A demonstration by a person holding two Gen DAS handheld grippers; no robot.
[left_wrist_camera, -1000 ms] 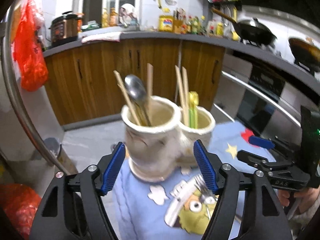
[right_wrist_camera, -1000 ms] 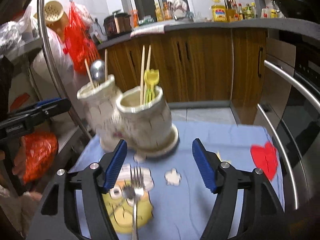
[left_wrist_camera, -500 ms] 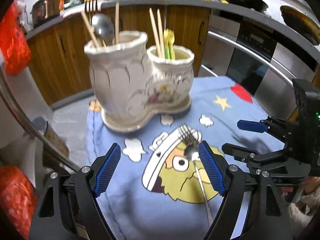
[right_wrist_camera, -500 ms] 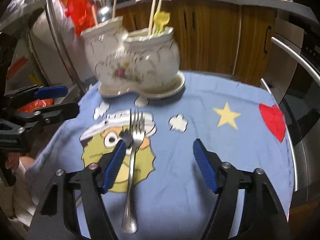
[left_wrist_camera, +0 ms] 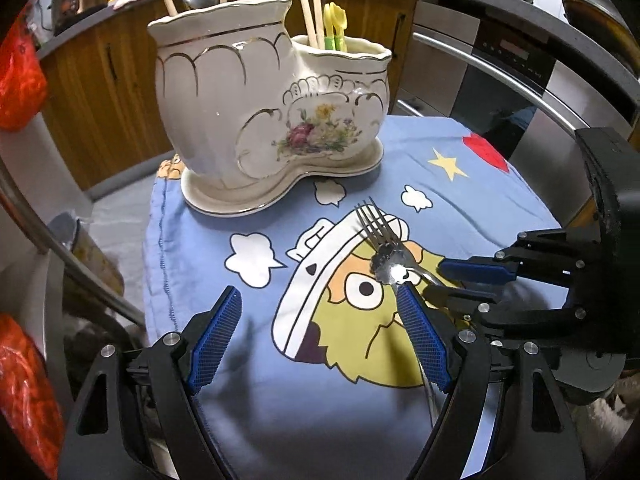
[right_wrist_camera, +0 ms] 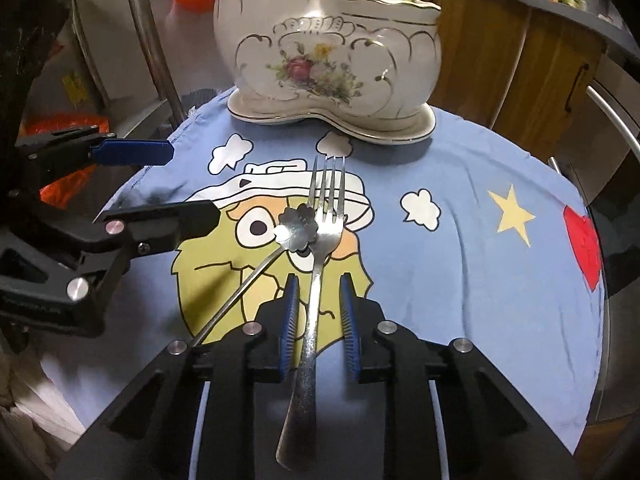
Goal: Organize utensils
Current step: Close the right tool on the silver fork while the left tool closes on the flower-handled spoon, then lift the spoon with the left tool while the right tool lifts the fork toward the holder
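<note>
A metal fork (right_wrist_camera: 320, 264) lies on the blue cartoon cloth (right_wrist_camera: 460, 280), tines toward the white double ceramic holder (right_wrist_camera: 328, 52). A small flower-headed spoon (right_wrist_camera: 296, 226) lies across it on the left. My right gripper (right_wrist_camera: 318, 308) straddles the fork's handle, its blue pads narrowed close to it with small gaps showing. My left gripper (left_wrist_camera: 320, 340) is open and empty above the cloth, left of the fork (left_wrist_camera: 378, 222). The holder (left_wrist_camera: 272, 108) has chopsticks, a ladle and yellow utensils in it.
The cloth (left_wrist_camera: 240, 400) covers a small round table. Wooden kitchen cabinets (left_wrist_camera: 100, 80) and a steel oven (left_wrist_camera: 500, 72) stand behind. A metal rail (right_wrist_camera: 152, 40) rises at the left. Red bags (left_wrist_camera: 20, 60) hang beyond the table edge.
Both grippers have dropped toward the cloth. My right gripper has narrowed from wide open and now straddles the fork's handle. My left gripper stays open.
</note>
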